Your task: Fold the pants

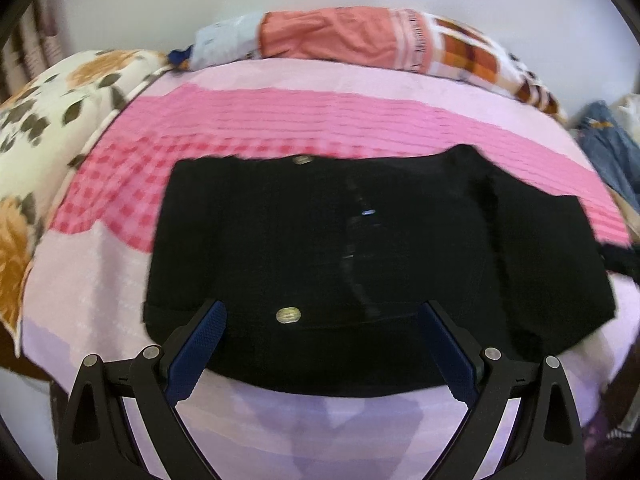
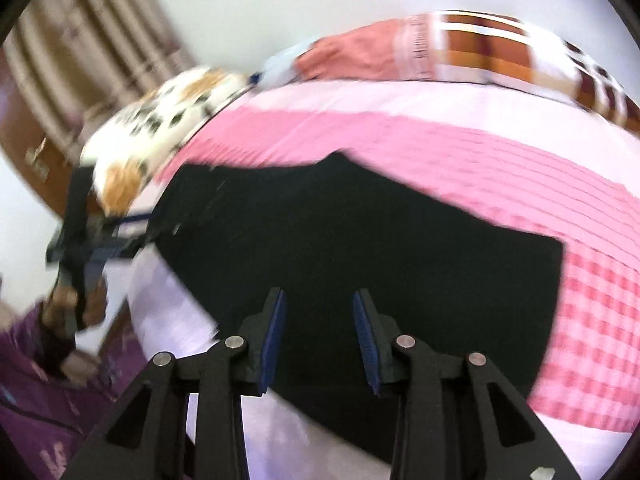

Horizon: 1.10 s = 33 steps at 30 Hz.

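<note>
Left gripper [image 1: 322, 312]: angled down over near edge of folded black fabric pants [image 1: 360, 248], blue-padded jaws spread wide, nothing clasped. Right gripper [image 2: 319, 300]: angled down, jaws partly apart, empty, above same pants [image 2: 360, 240]. Pants: spread flat on pink checked and striped bedspread [image 1: 280, 120], two metal buttons [image 1: 289, 315] showing. Right view motion-blurred; left gripper [image 2: 132, 236] at pants' left edge, state unreadable there. Floral pillow [image 1: 48, 120] at left; purple sleeve [image 2: 36, 392] cut off.

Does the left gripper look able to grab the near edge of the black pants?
Probably yes: the left gripper stands open right over the pants, with nothing lying between them.
</note>
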Tool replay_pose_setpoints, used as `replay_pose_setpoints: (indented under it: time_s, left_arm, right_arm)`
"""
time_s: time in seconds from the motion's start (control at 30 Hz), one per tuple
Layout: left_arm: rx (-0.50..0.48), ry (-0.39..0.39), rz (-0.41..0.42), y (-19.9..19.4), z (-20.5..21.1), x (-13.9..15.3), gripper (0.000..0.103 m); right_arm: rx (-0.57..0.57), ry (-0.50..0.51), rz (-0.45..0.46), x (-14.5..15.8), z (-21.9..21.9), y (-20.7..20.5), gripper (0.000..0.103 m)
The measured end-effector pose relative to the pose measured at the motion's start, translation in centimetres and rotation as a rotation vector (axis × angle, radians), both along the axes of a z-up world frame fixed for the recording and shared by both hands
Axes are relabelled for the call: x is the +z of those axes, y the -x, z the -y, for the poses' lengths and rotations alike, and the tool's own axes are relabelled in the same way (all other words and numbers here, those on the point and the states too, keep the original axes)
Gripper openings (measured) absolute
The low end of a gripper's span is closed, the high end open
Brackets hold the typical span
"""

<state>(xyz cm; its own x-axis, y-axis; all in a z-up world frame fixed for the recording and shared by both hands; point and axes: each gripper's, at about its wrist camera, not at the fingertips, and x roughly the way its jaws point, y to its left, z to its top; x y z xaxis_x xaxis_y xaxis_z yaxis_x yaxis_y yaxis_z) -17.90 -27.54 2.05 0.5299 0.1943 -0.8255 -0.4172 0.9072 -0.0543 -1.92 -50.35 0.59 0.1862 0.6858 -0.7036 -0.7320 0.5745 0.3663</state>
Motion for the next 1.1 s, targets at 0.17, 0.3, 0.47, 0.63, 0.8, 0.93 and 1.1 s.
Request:
replay_pose_setpoints:
  time_s: [0.17, 0.3, 0.47, 0.63, 0.8, 0.93, 1.1]
  left_arm:
    - [-0.191, 0.101, 0.093, -2.1, 2.6, 1.9, 0.096]
    - [-0.342, 0.190, 0.146, -6.0, 4.6, 2.4, 0.096]
    - [-0.448, 0.374, 0.154, -12.4, 4.5, 1.0, 0.096]
    - [-0.495, 0.411, 0.054, -16.8, 5.2, -1.2, 0.094]
    - [-0.550, 0.409, -0.019, -18.7, 6.6, -3.1, 0.088]
    - [-0.550, 0.453, -0.064, -19.6, 7.0, -4.4, 0.068]
    - [-0.568, 0.434, -0.058, -19.2, 7.5, -4.6, 0.012]
  right_arm:
    - [-0.116, -0.062, -0.045, 0.1, 3.9, -3.1, 0.048]
    - [-0.157, -0.120, -0.108, -1.2, 5.4, -3.2, 0.053]
    - [-0.176, -0.160, -0.137, -2.4, 6.4, -2.7, 0.053]
    - [-0.203, -0.211, -0.193, -3.4, 7.4, -3.3, 0.053]
    - [-0.222, -0.252, -0.239, -4.0, 8.0, -3.9, 0.056]
    - [-0.221, -0.267, -0.250, -4.1, 7.8, -4.0, 0.060]
    - [-0.231, -0.302, -0.272, -4.2, 7.8, -4.0, 0.065]
